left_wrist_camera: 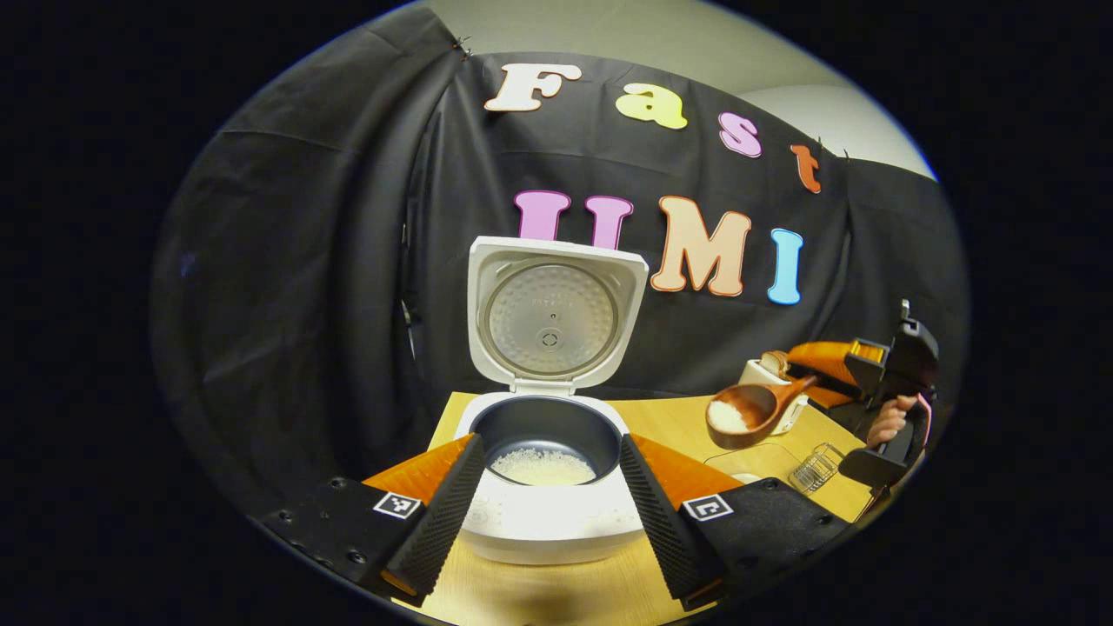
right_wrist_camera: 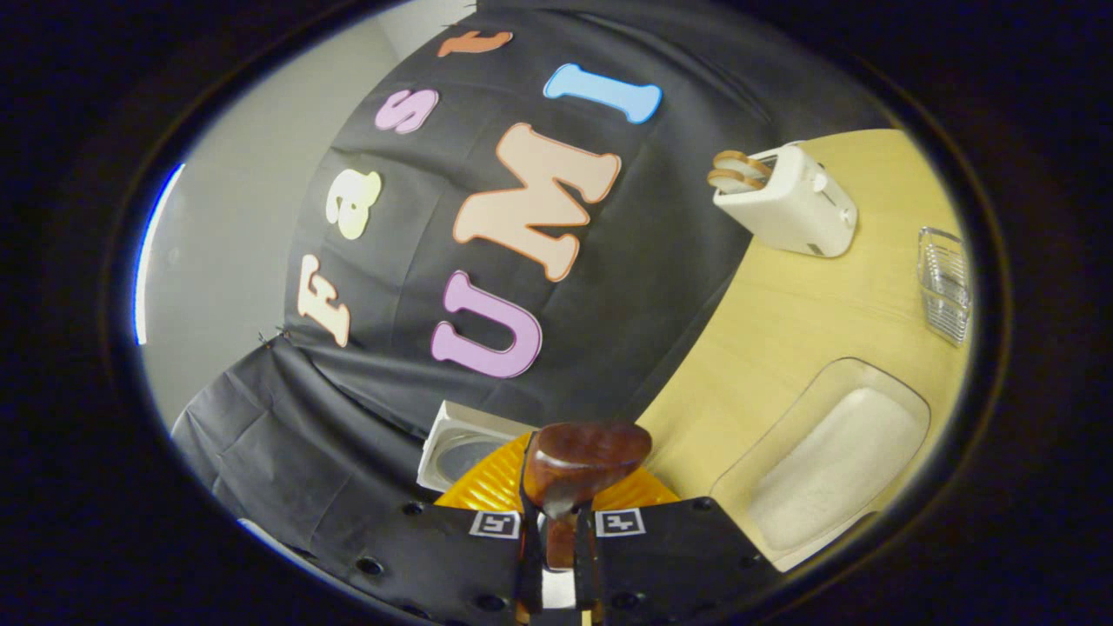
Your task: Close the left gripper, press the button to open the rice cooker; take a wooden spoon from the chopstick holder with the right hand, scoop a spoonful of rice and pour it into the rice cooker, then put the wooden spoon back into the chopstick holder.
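Here the rice cooker point(left_wrist_camera: 543, 487) stood on the worktop point(left_wrist_camera: 687, 413) with its lid point(left_wrist_camera: 556, 313) swung up and some rice point(left_wrist_camera: 543, 467) already lying in the dark inner pot. The left gripper point(left_wrist_camera: 549, 496) hung just in front of it, fingers well apart and touching nothing, one to each side of the pot.

To the right, the right gripper point(left_wrist_camera: 848, 369) had its fingers clamped on the handle of the wooden spoon point(left_wrist_camera: 756, 409), whose bowl carried a small heap of rice and hung in the air above the worktop, still well to the right of the pot. In the right gripper view the spoon point(right_wrist_camera: 578, 469) showed end-on between the closed fingers, the scene rolled sideways, with a clear tray of rice point(right_wrist_camera: 830, 465) and a toaster point(right_wrist_camera: 787, 204) on the worktop beyond. A small wire basket point(right_wrist_camera: 945, 283) sat near the tray; I could not tell whether it was the chopstick holder.

The step in hand appeared to be the carry and pour. It would go best with the bowl kept level while travelling left, brought fully over the pot's mouth and clear of the raised lid, then rolled slowly so grains fall inside and not on the rim. The left gripper would do well to stay out of the spoon's path.
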A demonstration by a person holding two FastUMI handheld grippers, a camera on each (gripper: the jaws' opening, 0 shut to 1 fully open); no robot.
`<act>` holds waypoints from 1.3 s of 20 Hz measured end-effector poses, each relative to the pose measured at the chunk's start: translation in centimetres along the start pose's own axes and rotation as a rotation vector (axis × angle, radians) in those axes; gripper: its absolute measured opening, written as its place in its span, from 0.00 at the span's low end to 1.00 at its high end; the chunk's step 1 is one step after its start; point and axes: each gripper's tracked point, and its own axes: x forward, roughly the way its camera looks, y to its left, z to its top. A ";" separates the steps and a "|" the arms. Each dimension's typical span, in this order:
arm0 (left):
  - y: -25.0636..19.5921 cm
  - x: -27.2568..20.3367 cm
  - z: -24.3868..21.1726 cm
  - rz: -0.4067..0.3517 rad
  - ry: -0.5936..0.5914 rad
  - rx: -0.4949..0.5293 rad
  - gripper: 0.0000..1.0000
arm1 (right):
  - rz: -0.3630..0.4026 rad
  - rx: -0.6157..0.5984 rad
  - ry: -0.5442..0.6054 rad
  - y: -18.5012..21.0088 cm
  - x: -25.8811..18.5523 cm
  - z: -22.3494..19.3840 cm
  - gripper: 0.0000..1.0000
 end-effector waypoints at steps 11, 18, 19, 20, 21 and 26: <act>3.2 -1.1 -1.0 0.012 0.010 -0.036 0.93 | 0.048 -0.346 0.044 10.9 6.7 -6.3 0.17; 6.3 -3.0 -2.2 0.074 0.016 -0.057 0.93 | 0.098 -0.803 0.049 15.1 9.7 -13.3 0.16; 6.9 -3.3 -2.5 0.086 0.017 -0.052 0.93 | 0.102 -0.857 0.050 15.2 9.7 -14.3 0.17; 7.3 -3.7 -2.7 0.094 0.017 -0.047 0.93 | 0.107 -0.909 0.050 15.2 9.6 -15.2 0.17; 7.7 -4.0 -2.9 0.102 0.020 -0.044 0.93 | 0.112 -0.965 0.047 15.4 9.8 -15.8 0.15; 8.7 -4.6 -4.0 0.118 0.035 -0.040 0.94 | 0.168 -1.332 -0.041 17.2 9.0 -17.6 0.17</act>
